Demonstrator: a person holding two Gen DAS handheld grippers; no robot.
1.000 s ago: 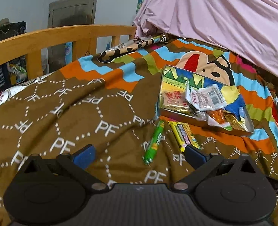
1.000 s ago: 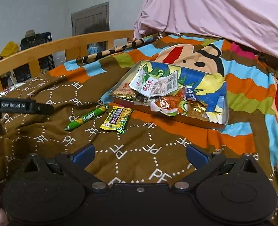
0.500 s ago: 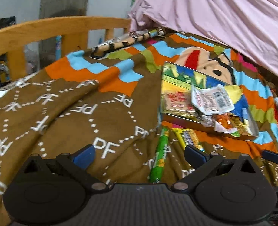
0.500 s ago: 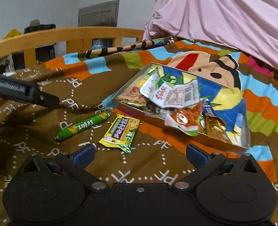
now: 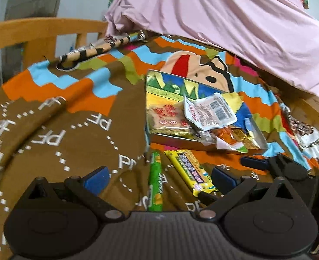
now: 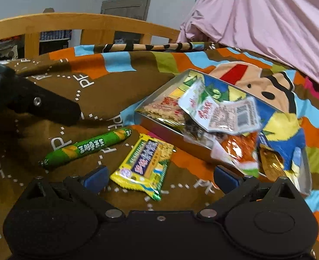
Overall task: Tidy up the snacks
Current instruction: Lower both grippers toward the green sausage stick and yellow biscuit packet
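Both spread apart and empty: left gripper over green sausage stick, right gripper over yellow cracker packet.

A green stick snack and a yellow packet lie on a brown blanket dotted white, banded orange and blue, beside pink cloth.

Left wrist: we look low, close over the bedspread.
Right wrist: likewise.
Shared: snack tin, mid-frame.
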